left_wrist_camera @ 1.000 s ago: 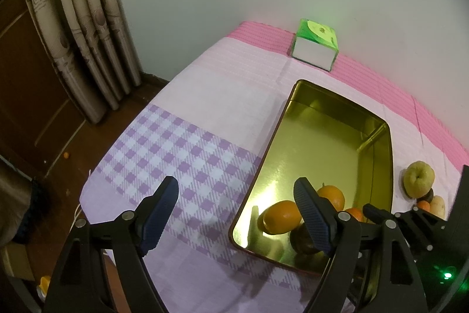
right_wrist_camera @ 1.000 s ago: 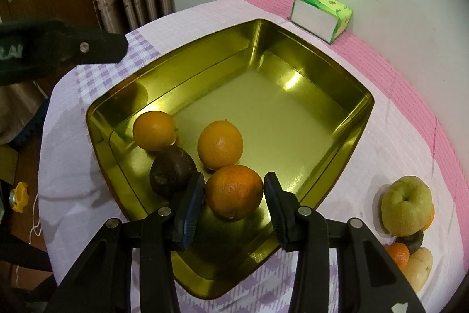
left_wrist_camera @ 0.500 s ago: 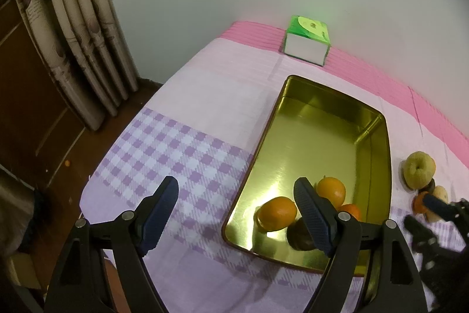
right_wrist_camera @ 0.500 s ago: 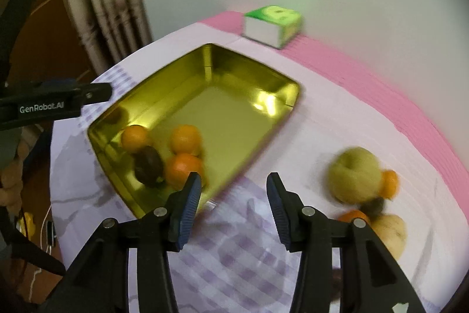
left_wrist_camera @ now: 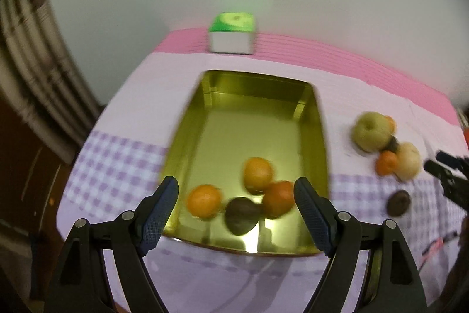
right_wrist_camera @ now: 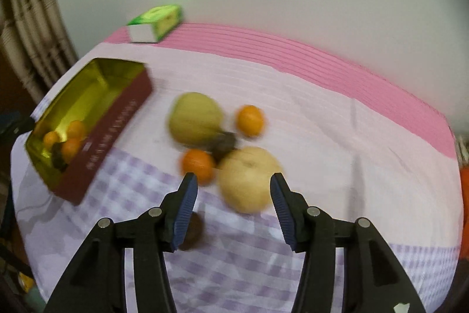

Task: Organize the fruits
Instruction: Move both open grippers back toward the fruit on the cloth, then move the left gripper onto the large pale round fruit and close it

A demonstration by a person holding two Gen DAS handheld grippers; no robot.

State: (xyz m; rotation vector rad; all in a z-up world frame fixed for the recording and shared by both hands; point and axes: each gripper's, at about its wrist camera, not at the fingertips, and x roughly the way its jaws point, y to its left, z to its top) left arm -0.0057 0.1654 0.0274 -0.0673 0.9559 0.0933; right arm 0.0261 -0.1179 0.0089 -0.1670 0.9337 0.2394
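Note:
A gold tin tray (left_wrist_camera: pixel 252 96) (right_wrist_camera: pixel 88 96) holds three oranges (left_wrist_camera: pixel 258 172) and a dark fruit (left_wrist_camera: pixel 241 214) at its near end. My left gripper (left_wrist_camera: pixel 236 210) is open and empty, held above that near end. To the right on the cloth lie a green apple (right_wrist_camera: pixel 195 118), two oranges (right_wrist_camera: pixel 198 165), a pale pear (right_wrist_camera: pixel 249 178) and dark fruits (right_wrist_camera: pixel 224 144). My right gripper (right_wrist_camera: pixel 234 206) is open and empty, just in front of the pear; another dark fruit (right_wrist_camera: pixel 192 231) lies by its left finger.
A green and white box (left_wrist_camera: pixel 231 33) stands at the table's far edge by the wall. Curtains (left_wrist_camera: pixel 35 72) hang at the left. The table edge drops off at left and front. An orange object (right_wrist_camera: pixel 463 195) shows at the far right.
My right gripper let go of the orange in the tray, opened wider and swung right to the loose fruit. My left gripper turned right, over the tray's near end.

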